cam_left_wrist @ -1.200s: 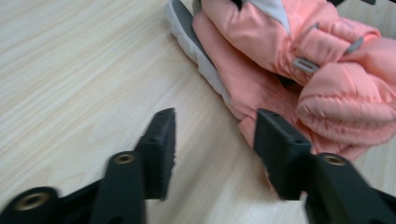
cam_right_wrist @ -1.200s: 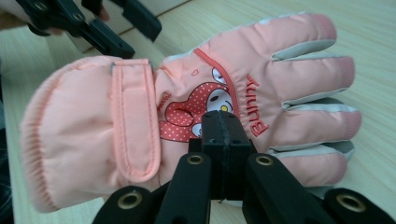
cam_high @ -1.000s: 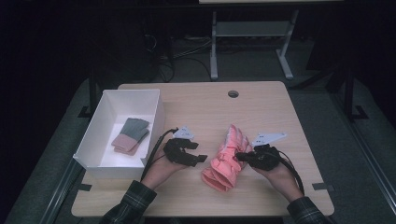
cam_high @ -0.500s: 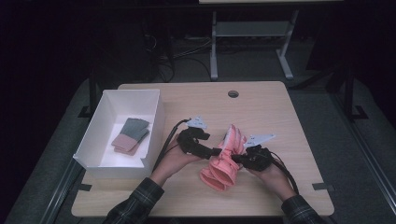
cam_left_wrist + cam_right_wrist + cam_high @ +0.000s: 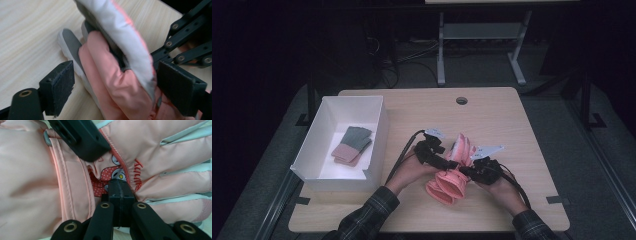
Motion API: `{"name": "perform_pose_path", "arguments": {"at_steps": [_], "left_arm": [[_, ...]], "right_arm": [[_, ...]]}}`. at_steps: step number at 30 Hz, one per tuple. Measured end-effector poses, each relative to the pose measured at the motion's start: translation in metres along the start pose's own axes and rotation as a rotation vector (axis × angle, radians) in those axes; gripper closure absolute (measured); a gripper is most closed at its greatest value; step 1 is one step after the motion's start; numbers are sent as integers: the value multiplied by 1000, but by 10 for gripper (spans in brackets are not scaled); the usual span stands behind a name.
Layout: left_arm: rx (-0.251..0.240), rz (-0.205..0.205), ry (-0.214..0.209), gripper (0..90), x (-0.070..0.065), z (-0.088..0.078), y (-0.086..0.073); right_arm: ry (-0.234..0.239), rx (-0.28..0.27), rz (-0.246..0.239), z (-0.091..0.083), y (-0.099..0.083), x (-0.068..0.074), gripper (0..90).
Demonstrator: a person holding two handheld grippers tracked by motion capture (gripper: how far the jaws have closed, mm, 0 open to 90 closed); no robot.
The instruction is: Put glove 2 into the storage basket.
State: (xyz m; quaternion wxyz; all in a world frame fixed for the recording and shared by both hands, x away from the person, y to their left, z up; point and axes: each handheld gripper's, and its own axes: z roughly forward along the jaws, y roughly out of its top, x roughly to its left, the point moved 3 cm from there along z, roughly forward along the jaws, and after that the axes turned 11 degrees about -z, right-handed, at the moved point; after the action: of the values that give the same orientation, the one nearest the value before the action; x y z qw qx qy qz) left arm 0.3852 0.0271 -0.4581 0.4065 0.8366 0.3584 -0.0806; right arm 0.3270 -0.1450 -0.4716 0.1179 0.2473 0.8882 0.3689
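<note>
Right gripper [image 5: 475,171] was pinched shut on the back fabric of the pink glove [image 5: 451,176], which lay on the tabletop [image 5: 492,120] near the person's edge, right of the white box [image 5: 379,131]. Left gripper [image 5: 117,85] had just been opening; its jaws stood wide either side of the glove's fingers [image 5: 100,62], pads not pressing.

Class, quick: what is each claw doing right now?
Left claw: open, jaws just widened around the pink glove.
Right claw: shut, pinching the glove.
</note>
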Motion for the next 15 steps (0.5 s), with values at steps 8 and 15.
{"name": "perform_pose_path", "arguments": {"at_steps": [8,15], "left_arm": [[78,-59,-63,139,11,12,-9],[120,-126,-122,127,14,19,-13]], "right_arm": [[-8,2,-14,3,-3,0,900],[-10,-7,-16,4,-5,0,900]]}}
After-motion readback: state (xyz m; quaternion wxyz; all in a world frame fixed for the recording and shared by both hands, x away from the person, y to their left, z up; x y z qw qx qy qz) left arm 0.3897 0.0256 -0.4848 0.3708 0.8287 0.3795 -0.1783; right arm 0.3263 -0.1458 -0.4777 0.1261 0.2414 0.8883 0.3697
